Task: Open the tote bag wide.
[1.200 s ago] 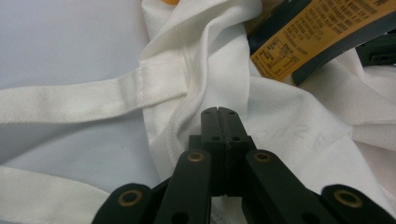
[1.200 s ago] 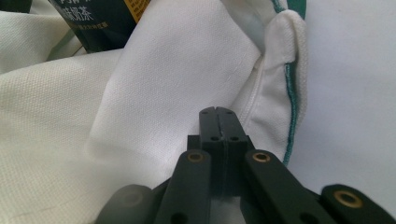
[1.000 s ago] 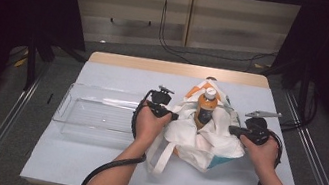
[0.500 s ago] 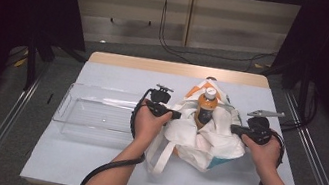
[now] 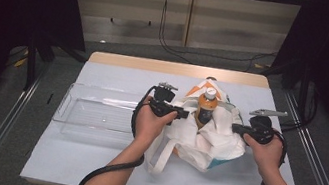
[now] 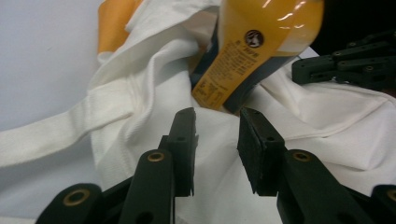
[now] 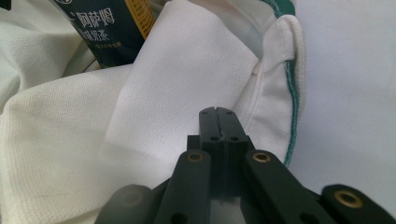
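White cloth bag (image 5: 205, 140) sits toward the right edge of the counter (image 5: 90, 161), a bottle (image 5: 206, 107) upright in its mouth. My left gripper (image 6: 216, 123) has just been opening its jaws, nothing between them now, so I judge that side of the bag released. My right gripper (image 7: 218, 114) is clenched; whether it pinches cloth I cannot tell.

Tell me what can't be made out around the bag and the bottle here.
- Bottle base: hidden in the white bag, high view.
- Bottle cap: cut off at the top edge, left gripper view.
- Whether the right gripper pinches cloth: its shut jaws hide it.
- Clear tray contents: too faint.
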Available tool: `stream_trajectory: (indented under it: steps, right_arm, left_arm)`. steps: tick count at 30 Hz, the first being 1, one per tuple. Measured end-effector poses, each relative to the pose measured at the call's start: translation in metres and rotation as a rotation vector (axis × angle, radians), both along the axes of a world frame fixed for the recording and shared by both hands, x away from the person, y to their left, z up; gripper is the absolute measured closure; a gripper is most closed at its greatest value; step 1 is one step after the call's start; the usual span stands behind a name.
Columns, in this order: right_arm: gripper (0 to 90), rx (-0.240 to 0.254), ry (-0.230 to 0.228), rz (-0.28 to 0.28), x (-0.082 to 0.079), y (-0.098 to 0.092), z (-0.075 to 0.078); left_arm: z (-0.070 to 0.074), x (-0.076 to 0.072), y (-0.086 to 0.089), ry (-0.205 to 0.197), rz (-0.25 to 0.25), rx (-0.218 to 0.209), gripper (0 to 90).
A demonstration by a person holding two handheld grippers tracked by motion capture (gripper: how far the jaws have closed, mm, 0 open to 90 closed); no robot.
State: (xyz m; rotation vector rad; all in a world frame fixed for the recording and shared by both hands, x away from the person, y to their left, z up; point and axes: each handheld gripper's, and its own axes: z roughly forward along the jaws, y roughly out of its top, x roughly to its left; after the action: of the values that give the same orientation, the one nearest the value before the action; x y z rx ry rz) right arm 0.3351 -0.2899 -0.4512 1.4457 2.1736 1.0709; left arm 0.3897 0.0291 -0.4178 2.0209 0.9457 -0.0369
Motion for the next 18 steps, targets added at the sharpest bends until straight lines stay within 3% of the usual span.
stream_trajectory:
  steps: [8,14,18]
  right_arm:
    - [90.0,0.002,-0.003,-0.007,-0.002,0.001,0.003]
    - [90.0,0.004,-0.001,-0.010,-0.004,0.001,0.001]
    - [90.0,0.009,-0.001,-0.017,-0.004,0.001,0.000]
  left_arm:
    - [-0.011,-0.004,-0.007,0.029,-0.053,0.021,65.3]
    - [-0.019,-0.006,-0.007,0.040,-0.054,0.040,73.6]
    - [-0.025,-0.005,-0.009,0.054,-0.066,0.077,81.5]
